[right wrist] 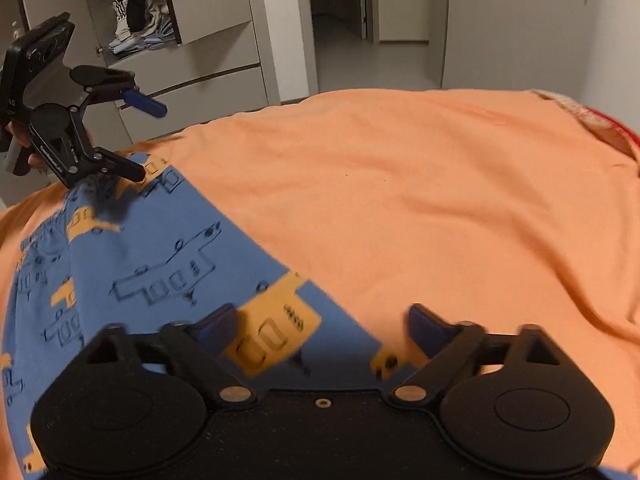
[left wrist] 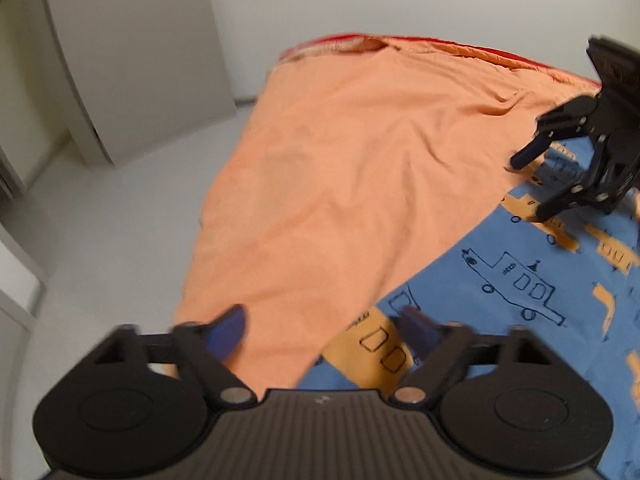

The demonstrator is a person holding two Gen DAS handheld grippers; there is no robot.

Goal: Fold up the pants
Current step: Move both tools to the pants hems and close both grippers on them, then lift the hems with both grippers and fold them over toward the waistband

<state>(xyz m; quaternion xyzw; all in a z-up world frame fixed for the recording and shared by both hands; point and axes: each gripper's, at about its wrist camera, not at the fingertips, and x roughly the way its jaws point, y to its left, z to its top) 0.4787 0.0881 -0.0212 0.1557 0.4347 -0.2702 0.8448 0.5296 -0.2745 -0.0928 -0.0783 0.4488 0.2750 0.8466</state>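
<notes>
Blue pants (left wrist: 500, 300) (right wrist: 140, 260) printed with orange and outlined vehicles lie flat on an orange bed sheet (left wrist: 340, 180) (right wrist: 440, 200). My left gripper (left wrist: 324, 332) is open low over one edge of the pants, one blue pad above the sheet, the other above the fabric. In the right wrist view the left gripper (right wrist: 148, 142) hangs at the pants' far corner. My right gripper (right wrist: 320, 326) is open astride the pants' edge, with an orange patch between its pads. The left wrist view shows the right gripper (left wrist: 536, 184) at the far right, open above the cloth. Neither gripper pinches the fabric.
A white wardrobe (left wrist: 132, 60) stands beside the bed, with pale floor (left wrist: 100, 220) below it. An open shelf of clothes (right wrist: 140, 12) and a doorway (right wrist: 340, 0) lie beyond the bed. A red edge (left wrist: 332, 40) shows at the bed's far end.
</notes>
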